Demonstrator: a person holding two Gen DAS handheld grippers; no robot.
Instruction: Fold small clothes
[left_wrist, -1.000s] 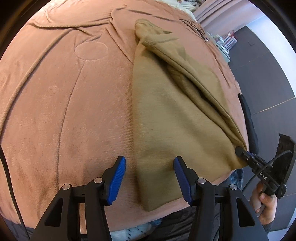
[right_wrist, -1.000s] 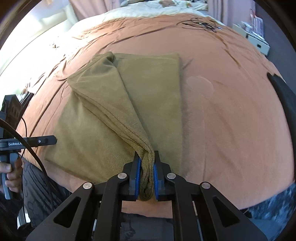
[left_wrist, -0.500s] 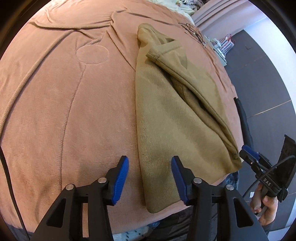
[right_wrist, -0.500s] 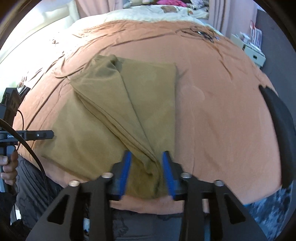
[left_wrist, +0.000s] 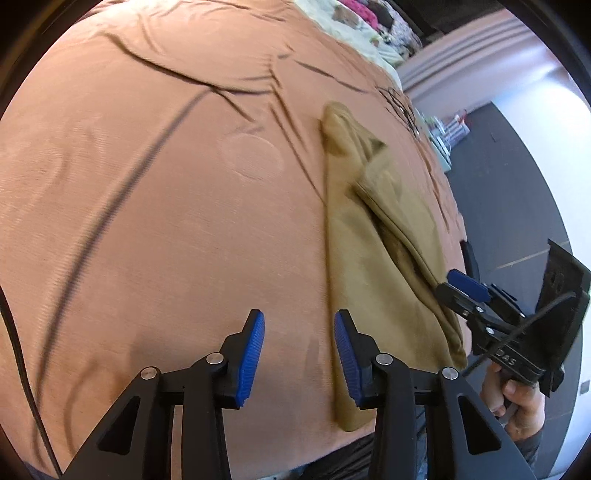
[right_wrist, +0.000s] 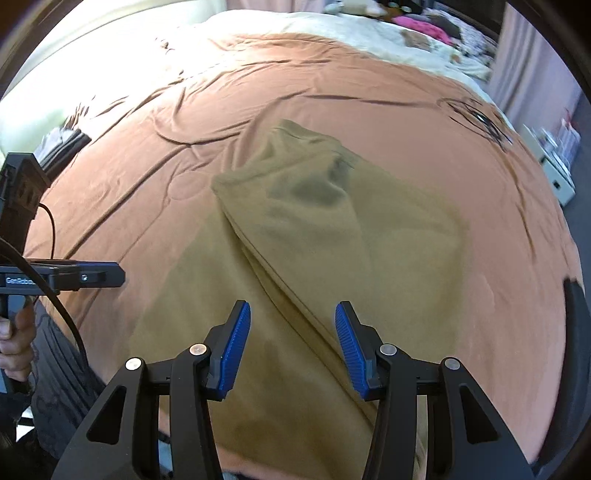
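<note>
Olive-tan garment (right_wrist: 314, 280) half folded near the front edge of a rust-brown bedspread (left_wrist: 147, 206), both grippers spread and holding nothing

The garment's long axis runs from the front edge away toward the bed's far side, one panel folded diagonally over it. The right gripper (right_wrist: 292, 345) hovers directly over its near end, nearer than the left gripper (left_wrist: 299, 356), which sits over bare bedspread just beside the garment's left edge, the cloth lying to its right

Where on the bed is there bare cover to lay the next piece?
The widest bare stretch is the orange bedspread left of the olive garment, under the left gripper. A narrower strip lies right of the garment. The near edge is crowded: garment and right gripper.
</note>
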